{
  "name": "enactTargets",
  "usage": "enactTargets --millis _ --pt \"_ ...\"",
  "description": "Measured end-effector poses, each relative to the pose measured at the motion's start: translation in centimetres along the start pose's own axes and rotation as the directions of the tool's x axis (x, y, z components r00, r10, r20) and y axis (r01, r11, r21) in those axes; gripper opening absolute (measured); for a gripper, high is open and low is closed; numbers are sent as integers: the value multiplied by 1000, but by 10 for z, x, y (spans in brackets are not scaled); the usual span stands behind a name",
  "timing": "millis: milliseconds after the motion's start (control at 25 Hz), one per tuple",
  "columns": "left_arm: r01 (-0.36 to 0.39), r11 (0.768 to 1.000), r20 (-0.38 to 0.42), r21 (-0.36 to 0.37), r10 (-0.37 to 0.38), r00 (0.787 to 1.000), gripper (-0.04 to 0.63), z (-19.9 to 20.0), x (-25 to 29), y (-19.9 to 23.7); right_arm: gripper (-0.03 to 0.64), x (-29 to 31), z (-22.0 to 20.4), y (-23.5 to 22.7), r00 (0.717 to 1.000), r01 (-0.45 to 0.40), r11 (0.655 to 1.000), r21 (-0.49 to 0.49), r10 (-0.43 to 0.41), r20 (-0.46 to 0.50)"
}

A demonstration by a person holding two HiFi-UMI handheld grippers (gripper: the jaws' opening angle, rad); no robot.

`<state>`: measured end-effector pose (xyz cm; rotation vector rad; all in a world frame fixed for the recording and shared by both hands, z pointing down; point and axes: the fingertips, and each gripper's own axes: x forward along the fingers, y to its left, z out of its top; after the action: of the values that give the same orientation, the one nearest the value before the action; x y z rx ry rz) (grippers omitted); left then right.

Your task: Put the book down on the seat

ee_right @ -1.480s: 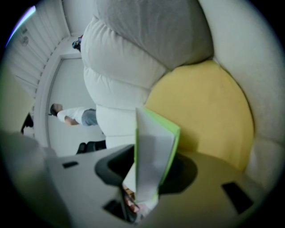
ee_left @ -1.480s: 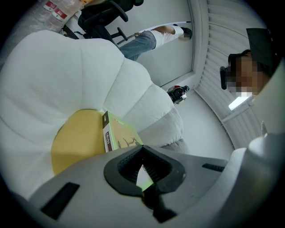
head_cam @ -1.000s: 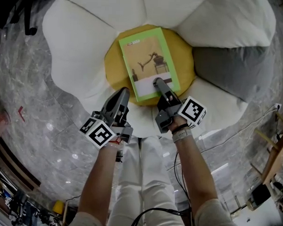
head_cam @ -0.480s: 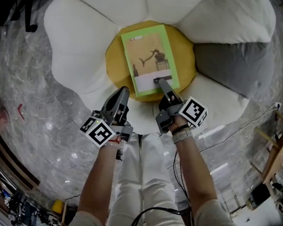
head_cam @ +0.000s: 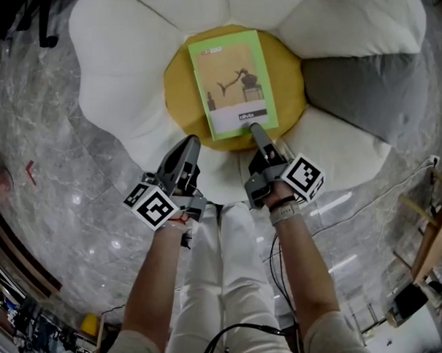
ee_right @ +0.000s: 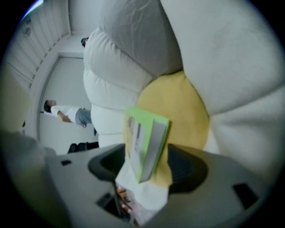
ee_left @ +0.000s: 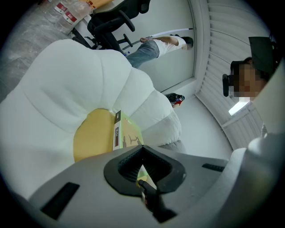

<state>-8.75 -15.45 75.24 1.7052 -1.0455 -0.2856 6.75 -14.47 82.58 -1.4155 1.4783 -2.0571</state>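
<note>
A green book point(head_cam: 231, 81) lies flat on the yellow centre cushion point(head_cam: 179, 97) of a flower-shaped white seat point(head_cam: 124, 51). My right gripper point(head_cam: 256, 130) sits at the book's near edge. Its jaws have just been opening and now stand open. In the right gripper view the book point(ee_right: 144, 142) is between the right gripper's point(ee_right: 149, 164) jaws, with a gap on both sides. My left gripper point(head_cam: 191, 143) hovers over the white petal to the left of the book, shut and empty. From the left gripper point(ee_left: 142, 149) view, the book point(ee_left: 122, 133) shows edge-on over the yellow cushion point(ee_left: 91, 138).
A grey petal point(head_cam: 364, 90) lies right of the cushion. The seat stands on a glossy marble floor point(head_cam: 53, 172), with cables point(head_cam: 396, 187) at the right. White trousers point(head_cam: 225, 260) are just below the grippers. A black office chair point(ee_left: 111, 22) and a person point(ee_left: 156, 46) stand far off.
The right gripper's jaws have opened and let go of the book, and the gripper has slid back from the cover to the near edge. The book now rests flat. The left gripper has stayed put.
</note>
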Motion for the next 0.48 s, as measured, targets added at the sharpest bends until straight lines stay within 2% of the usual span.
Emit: enactTargets --millis 320,480 --pt "-7 1000 1 -5 7 1000 25 -18 -22 0 282 -18 -13 -9 1000 -8 1000 1 8 14" --pt "-14 1000 -2 -12 14 1000 24 -27 -31 -1 282 -26 -20 -4 999 -38 999 0 38 17"
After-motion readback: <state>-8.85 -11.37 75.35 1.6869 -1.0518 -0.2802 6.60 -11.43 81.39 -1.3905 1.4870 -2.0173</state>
